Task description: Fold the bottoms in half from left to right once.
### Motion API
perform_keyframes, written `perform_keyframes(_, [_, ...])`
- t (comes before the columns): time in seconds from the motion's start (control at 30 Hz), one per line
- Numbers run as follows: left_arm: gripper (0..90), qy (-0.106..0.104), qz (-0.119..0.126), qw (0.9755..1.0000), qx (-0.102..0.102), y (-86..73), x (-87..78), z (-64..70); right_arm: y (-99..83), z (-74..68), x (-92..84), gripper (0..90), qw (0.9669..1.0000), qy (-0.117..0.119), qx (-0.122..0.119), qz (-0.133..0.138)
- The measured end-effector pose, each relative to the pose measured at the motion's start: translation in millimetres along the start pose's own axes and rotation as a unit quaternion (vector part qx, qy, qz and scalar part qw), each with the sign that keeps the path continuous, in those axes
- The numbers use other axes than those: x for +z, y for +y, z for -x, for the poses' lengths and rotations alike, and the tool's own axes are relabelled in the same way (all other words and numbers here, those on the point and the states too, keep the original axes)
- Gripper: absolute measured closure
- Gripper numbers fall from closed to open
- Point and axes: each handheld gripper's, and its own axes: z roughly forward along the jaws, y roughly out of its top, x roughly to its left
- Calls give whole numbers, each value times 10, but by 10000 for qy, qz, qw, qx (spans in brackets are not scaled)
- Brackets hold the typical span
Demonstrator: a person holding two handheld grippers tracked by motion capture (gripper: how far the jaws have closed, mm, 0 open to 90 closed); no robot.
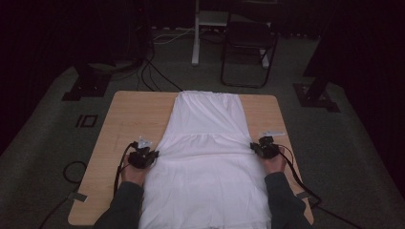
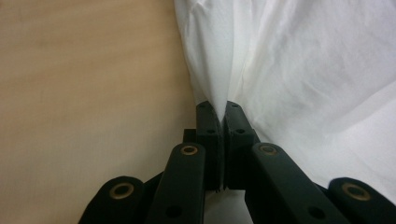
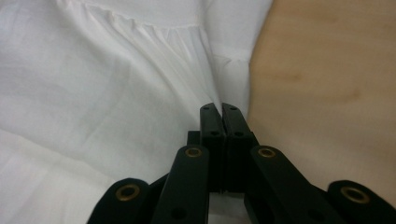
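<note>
garment: white skirt-like cloth point(image 1: 207, 157), flat down middle of wooden table point(image 1: 129, 119), gathered seam across its width
left gripper point(image 1: 152, 155): clenched on cloth's left edge, fold pinched between pads
right gripper point(image 1: 255, 148): clenched on right edge at seam
high view extra: folding chair point(image 1: 248, 45) beyond far edge
writing: none legible

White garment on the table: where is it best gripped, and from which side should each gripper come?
Judging by its pose, grip the white garment at its two side edges near the gathered seam, each gripper coming in low from its own side of the table. It lies flat and long, so the edges are the free folds. The left gripper and right gripper are already shut on those edges.
</note>
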Motion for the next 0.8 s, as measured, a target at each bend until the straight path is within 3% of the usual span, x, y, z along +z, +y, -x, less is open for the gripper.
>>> perform_keyframes(0.03, [873, 0, 0, 10000, 0, 0, 0, 0, 0, 0, 0, 888, 10000, 0, 0, 0])
perform_keyframes(0.07, [871, -112, 37, 9999, -80, -128, -111, 20, -150, -92, -122, 888, 9999, 105, -34, 31])
perform_keyframes(0.1, [870, -112, 37, 9999, -80, -128, -111, 20, -200, -125, -164, 888, 9999, 129, -51, 30])
perform_keyframes(0.17, [868, -110, -40, 9999, 3, -201, -199, 76, -265, -167, -219, 888, 9998, 171, -53, 35])
perform_keyframes(0.2, [866, -33, -51, 9998, 189, -282, -274, 162, -387, -248, -326, 887, 9997, 221, -70, 22])
perform_keyframes(0.4, [865, -93, -50, 9997, 199, -540, -509, 359, -659, -388, -587, 887, 9994, 341, -42, -72])
perform_keyframes(0.6, [862, -259, -13, 9995, 193, -673, -614, 459, -798, -452, -760, 881, 9988, 417, -74, -264])
perform_keyframes(0.67, [804, -253, 17, 9994, 222, -677, -611, 458, -798, -454, -785, 851, 9986, 427, -45, -324])
perform_keyframes(0.7, [676, -390, 134, 9990, 150, -673, -583, 412, -686, -424, -842, 611, 9990, 417, -7, -178])
perform_keyframes(0.8, [547, -388, 284, 9988, 43, -622, -572, 357, -437, -389, -893, 512, 9978, 583, -25, 320])
